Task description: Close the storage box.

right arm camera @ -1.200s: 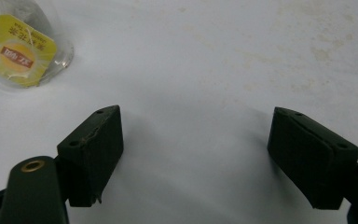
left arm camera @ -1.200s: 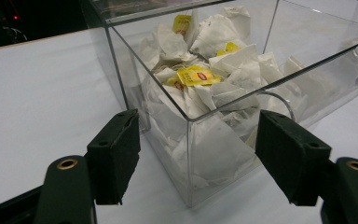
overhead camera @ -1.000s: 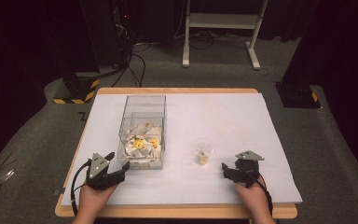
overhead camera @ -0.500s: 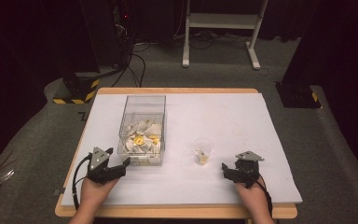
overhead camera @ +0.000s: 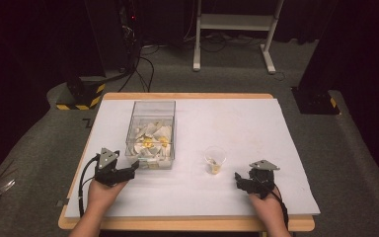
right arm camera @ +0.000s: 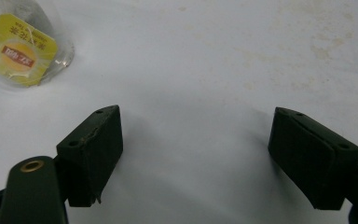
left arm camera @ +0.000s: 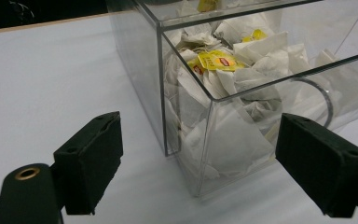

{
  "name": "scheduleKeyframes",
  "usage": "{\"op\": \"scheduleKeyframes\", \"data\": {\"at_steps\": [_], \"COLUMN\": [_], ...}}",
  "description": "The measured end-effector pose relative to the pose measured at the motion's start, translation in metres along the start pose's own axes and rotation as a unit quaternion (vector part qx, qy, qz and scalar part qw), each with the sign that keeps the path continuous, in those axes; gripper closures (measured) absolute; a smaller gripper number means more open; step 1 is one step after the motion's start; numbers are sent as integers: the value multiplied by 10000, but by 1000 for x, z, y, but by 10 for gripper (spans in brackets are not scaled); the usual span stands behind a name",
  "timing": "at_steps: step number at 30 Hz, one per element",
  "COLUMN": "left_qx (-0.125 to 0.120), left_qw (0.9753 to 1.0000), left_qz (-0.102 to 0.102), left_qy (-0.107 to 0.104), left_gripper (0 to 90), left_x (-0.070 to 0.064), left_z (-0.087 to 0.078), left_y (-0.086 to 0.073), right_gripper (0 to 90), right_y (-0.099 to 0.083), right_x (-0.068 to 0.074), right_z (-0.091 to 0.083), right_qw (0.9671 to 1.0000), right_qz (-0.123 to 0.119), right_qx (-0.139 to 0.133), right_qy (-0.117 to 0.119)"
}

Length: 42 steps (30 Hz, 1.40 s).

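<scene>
Clear plastic box taken as reference, standing on the white table cover toward the person's left. It holds a heap of white tea bags with yellow tags; in the left gripper view the bags press against the near wall and near corner.

Left gripper rests on the cover just in front of the box's near-left corner, tips pointing at it. Jaws spread wide, nothing between them; in its own view the box corner stands between and beyond the two pads, not touched.

A small clear cup stands to the right of the box, apart from it, level with its near end. A yellow-tagged tea bag lies inside; the tag shows through the cup wall in the right gripper view.

Right gripper sits farther right of the box, in front of and beside the cup, clear of it. Jaws released, wide apart, over bare cover
</scene>
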<state>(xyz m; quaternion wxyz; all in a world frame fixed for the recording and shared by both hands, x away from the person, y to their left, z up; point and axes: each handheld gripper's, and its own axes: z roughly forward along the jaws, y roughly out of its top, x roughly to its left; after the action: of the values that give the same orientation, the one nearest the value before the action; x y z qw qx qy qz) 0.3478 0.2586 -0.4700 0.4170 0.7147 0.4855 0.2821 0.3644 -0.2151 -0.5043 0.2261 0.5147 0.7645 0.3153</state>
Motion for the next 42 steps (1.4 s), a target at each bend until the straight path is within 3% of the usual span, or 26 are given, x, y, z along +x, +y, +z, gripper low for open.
{"op": "scheduleKeyframes", "data": {"at_steps": [9,12,18,28,33,37,42], "left_qx": [5,63,41,7,-53,-31,-26], "left_qw": [9999,9998,9998,9992,9986,9984,9986], "left_qz": [-67,-176,-191,-253,-347,-341,-439], "left_qy": [98,-12,54,315,384,440,300], "left_gripper": [156,181,201,284,350,333,320], "left_x": [5,8,10,9,8,7,9], "left_z": [14,19,30,44,47,47,39], "left_y": [6,9,13,14,14,15,12], "right_gripper": [174,171,170,159,158,157,157], "right_y": [0,0,0,0,0,0,0], "right_x": [0,0,0,0,0,0,0], "right_z": [0,0,0,0,0,0,0], "right_qw": [10000,10000,10000,10000,10000,10000,10000], "right_qz": [10,10,8,-13,-18,-18,-18], "right_qx": [8,-1,-1,13,15,16,16], "right_qy": [15,22,20,57,62,63,63]}}
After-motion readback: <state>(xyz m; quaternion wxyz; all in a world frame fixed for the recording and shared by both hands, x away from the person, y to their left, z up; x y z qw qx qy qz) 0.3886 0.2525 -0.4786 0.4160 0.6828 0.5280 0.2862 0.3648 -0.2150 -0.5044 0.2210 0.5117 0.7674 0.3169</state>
